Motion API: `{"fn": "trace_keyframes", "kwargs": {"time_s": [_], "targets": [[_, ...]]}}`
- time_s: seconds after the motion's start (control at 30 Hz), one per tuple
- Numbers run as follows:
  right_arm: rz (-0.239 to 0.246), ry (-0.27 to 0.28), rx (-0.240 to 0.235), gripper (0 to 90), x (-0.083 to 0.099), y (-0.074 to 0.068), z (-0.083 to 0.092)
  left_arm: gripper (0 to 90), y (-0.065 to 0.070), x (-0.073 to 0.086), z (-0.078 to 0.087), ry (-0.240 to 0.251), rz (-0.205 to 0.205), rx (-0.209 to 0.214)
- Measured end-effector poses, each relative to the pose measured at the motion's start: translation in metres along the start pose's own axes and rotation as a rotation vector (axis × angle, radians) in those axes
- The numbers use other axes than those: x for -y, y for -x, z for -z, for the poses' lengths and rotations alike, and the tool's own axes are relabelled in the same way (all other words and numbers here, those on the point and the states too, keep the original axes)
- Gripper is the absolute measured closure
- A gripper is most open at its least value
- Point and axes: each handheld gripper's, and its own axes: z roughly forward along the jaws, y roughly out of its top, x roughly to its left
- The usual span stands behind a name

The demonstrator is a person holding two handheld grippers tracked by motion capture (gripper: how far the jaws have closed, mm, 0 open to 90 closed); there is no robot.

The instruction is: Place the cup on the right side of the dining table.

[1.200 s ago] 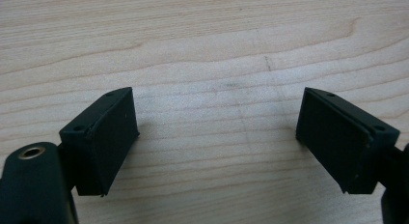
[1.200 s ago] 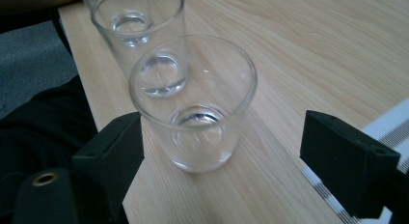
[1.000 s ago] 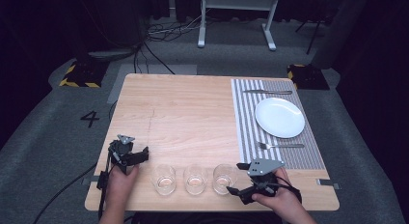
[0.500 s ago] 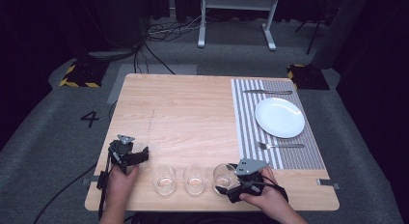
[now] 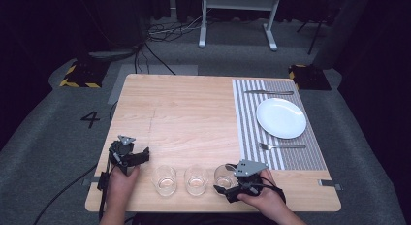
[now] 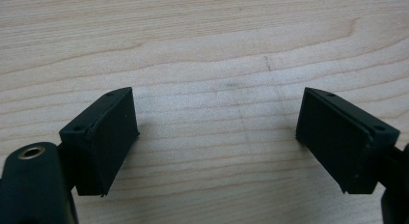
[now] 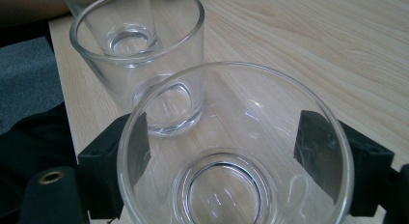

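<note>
Glass [image 7: 236, 147] number three, the rightmost of the row along the bench's [image 5: 194, 113] near edge, is sitting between the jaws of the right gripper [image 5: 228, 186], which have just been closing and are now pressing on its walls. Judging by this, the grasp is the step: squeezing gently and lifting straight up is keeping it clear of the middle glass [image 7: 140, 50] just beside it. The left gripper [image 6: 217, 137] is resting wide open over bare wood.
</note>
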Motion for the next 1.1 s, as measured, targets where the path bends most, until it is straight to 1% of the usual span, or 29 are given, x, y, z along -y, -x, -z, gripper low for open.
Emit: {"fn": "trace_keyframes", "kwargs": {"time_s": [0.13,0.37,0.47,0.53,0.63,0.87,0.97,1.03,1.1], "targets": [[-0.005,-0.002,0.006,18.0,0.000,0.000,0.001,14.8,0.000,0.000,0.000,0.000,0.000,0.000],[-0.012,-0.023,0.020,18.0,0.000,0.001,0.006,14.8,0.000,0.000,0.000,0.000,0.000,0.000],[-0.019,-0.018,0.026,18.0,-0.002,0.003,0.009,14.8,0.000,0.000,0.000,0.000,0.000,0.000],[-0.028,-0.008,0.035,18.0,-0.006,0.006,0.013,14.8,0.000,0.000,0.000,0.000,0.000,0.000],[-0.020,0.001,0.052,18.0,-0.012,0.008,0.018,14.9,0.000,0.000,0.000,0.000,0.000,0.000],[-0.008,-0.004,0.072,18.0,-0.024,0.017,0.027,14.9,0.000,0.000,0.000,0.000,0.000,0.000],[-0.013,0.002,0.082,18.0,-0.031,0.022,0.031,14.9,0.000,0.000,0.000,0.000,0.000,-0.001],[-0.028,0.001,0.078,18.0,-0.035,0.027,0.033,14.8,0.000,0.000,0.000,0.000,0.000,-0.001],[-0.030,-0.001,0.080,18.0,-0.039,0.032,0.035,14.8,0.000,0.000,0.000,0.000,0.001,-0.001]]}}
